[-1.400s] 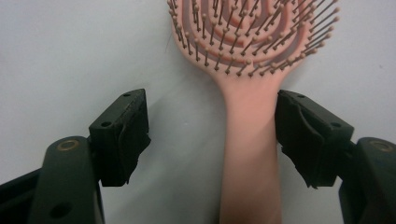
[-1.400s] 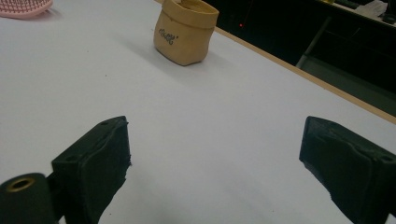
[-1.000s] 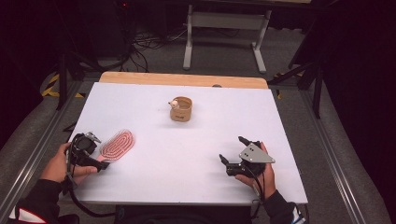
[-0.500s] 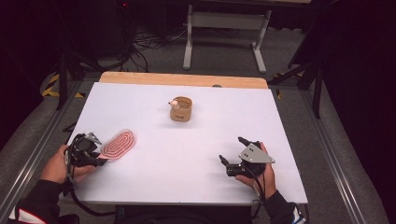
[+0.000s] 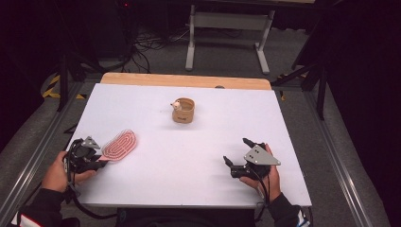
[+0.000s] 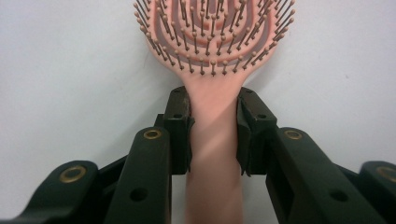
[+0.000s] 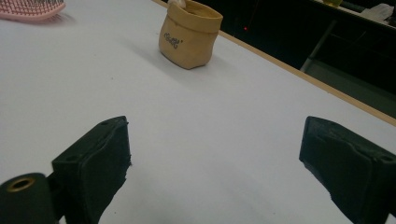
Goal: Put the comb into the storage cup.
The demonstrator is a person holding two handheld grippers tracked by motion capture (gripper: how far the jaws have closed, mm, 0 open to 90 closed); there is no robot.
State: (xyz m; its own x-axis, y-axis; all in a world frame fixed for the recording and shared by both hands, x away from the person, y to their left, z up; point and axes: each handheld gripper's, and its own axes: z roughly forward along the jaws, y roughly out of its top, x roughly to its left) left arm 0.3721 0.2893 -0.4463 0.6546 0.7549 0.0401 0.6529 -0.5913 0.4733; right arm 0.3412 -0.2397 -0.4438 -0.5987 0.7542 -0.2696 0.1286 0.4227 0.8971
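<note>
High view: at the far left, near the front edge of the white table (image 5: 198, 189), the left gripper (image 5: 97, 161) is held low in the person's left hand (image 5: 56, 172), with its cable trailing off the table edge. A pink hairbrush (image 5: 120, 145) is seen lying on the tabletop just ahead of it, head pointing away and to the right, bristles up. In the left gripper view the brush handle (image 6: 215, 140) is caught between the two black jaws, whose pads are pressed against both sides of it just below the oval head; the jaws have just been closing, and the handle is now pinched between them. The bristled head (image 6: 212, 32) is shown reaching toward the top of that view, over the white surface.

Farther right, in the middle of the table and toward its far side, a small tan pouch (image 5: 183, 110) is set upright, well apart from the brush and from both grippers. Something pale is seen at its open rim, but what it is cannot be told. A strip of bare wood is visible along the table's far edge.

At the right, the right gripper (image 5: 236, 153) is held in the right hand (image 5: 265, 177) near the front edge, a grey three-cornered plate on top. Its jaws are spread wide with nothing between them, and in the right gripper view the pouch (image 7: 189, 33) is seen ahead of them
</note>
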